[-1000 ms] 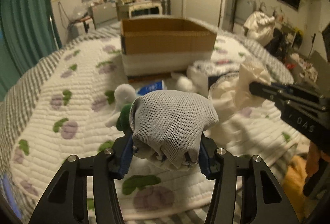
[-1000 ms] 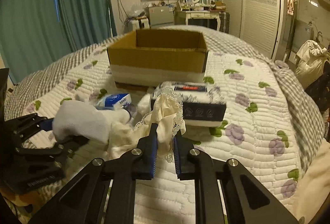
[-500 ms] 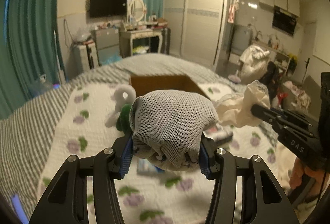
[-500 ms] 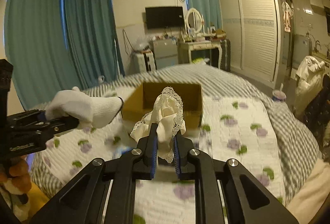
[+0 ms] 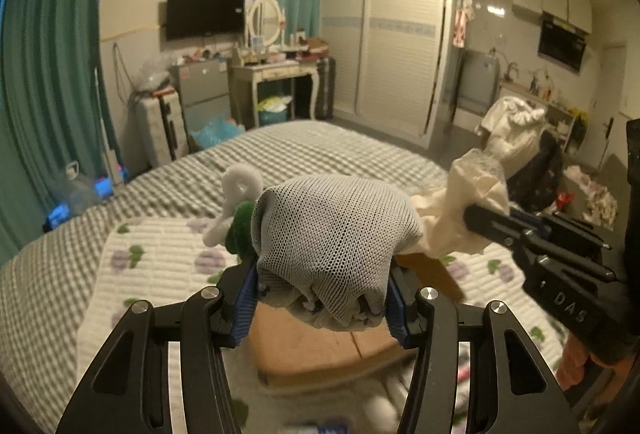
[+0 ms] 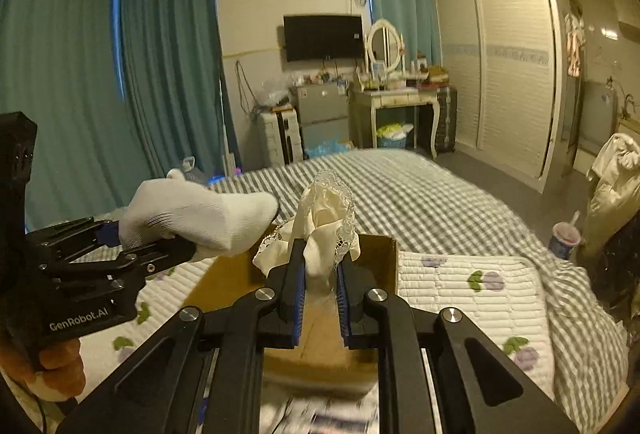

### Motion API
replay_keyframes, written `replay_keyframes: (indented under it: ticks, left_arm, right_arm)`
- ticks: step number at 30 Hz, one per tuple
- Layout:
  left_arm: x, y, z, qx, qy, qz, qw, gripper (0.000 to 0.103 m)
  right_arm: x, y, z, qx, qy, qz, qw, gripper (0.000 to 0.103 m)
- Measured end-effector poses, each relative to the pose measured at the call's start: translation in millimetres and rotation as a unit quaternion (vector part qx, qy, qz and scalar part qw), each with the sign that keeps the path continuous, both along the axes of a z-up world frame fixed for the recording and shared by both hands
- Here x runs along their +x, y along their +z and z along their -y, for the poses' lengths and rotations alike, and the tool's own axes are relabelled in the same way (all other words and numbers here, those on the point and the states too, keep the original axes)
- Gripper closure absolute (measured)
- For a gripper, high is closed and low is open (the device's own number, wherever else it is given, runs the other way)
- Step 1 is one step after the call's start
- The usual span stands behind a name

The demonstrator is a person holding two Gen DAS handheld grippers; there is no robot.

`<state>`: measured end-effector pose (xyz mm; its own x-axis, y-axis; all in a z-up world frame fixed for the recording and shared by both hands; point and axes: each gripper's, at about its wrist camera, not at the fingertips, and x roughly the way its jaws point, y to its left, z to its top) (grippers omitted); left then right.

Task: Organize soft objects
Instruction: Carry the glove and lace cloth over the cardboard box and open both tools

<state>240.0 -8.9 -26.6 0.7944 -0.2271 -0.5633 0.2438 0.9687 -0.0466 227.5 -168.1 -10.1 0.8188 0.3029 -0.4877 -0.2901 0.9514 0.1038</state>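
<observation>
My left gripper (image 5: 322, 298) is shut on a white mesh sock (image 5: 334, 234), held in the air above the open cardboard box (image 5: 320, 350). A green and white soft piece (image 5: 238, 212) sticks out behind the sock. My right gripper (image 6: 320, 288) is shut on a cream lace-trimmed cloth (image 6: 326, 224), also above the box (image 6: 374, 258). The left gripper shows in the right wrist view (image 6: 120, 250) with the sock (image 6: 200, 214). The right gripper shows in the left wrist view (image 5: 504, 230) with the cloth (image 5: 464, 202).
The box stands on a bed with a white floral quilt (image 6: 472, 290) over a grey checked cover (image 6: 420, 194). Blurred packets lie at the near edge (image 6: 332, 418). A dressing table (image 6: 394, 102), wardrobe (image 6: 504, 66) and teal curtains (image 6: 80, 94) stand behind.
Both grippers have risen from the quilt and moved forward with their loads; they now hang over the box opening, which was ahead of them before.
</observation>
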Motion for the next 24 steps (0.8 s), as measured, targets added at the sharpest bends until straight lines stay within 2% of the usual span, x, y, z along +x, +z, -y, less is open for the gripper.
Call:
replay_keyframes:
  ticks: [5,6,8,10,11,13,16,19,24]
  left_arm:
    - [27,-32,10,0.018,-0.012,-0.025,0.9995,0.050]
    - [30,-36,12,0.023,-0.017,-0.026,0.9992,0.046]
    - [32,-41,16,0.036,-0.024,-0.028,0.9987,0.043]
    - [31,-43,19,0.062,-0.012,-0.021,0.9978,0.035]
    - [31,-40,22,0.068,-0.010,-0.015,0.9975,0.034]
    - [27,-33,20,0.069,-0.002,-0.005,0.9976,0.023]
    - [20,-17,14,0.058,0.012,-0.001,0.9983,0.021]
    - [1,8,8,0.055,0.027,0.017,0.9980,0.021]
    - [-42,54,1,0.046,0.043,0.053,0.9966,0.020]
  right_arm:
    - [43,-41,0,0.002,0.003,-0.047,0.999,0.090]
    - [48,-49,1,0.004,0.004,-0.053,0.999,0.090]
    - [52,-60,4,0.010,0.004,-0.062,0.998,0.090]
    - [53,-67,7,0.013,0.001,-0.065,0.998,0.089]
    - [54,-69,8,0.014,-0.001,-0.067,0.998,0.084]
    - [52,-67,11,0.012,-0.008,-0.066,0.998,0.075]
    - [41,-56,16,0.014,-0.020,-0.059,0.998,0.051]
    - [23,-34,20,0.008,-0.028,-0.048,0.998,0.048]
    - [-30,22,27,-0.011,-0.045,-0.014,0.999,0.033]
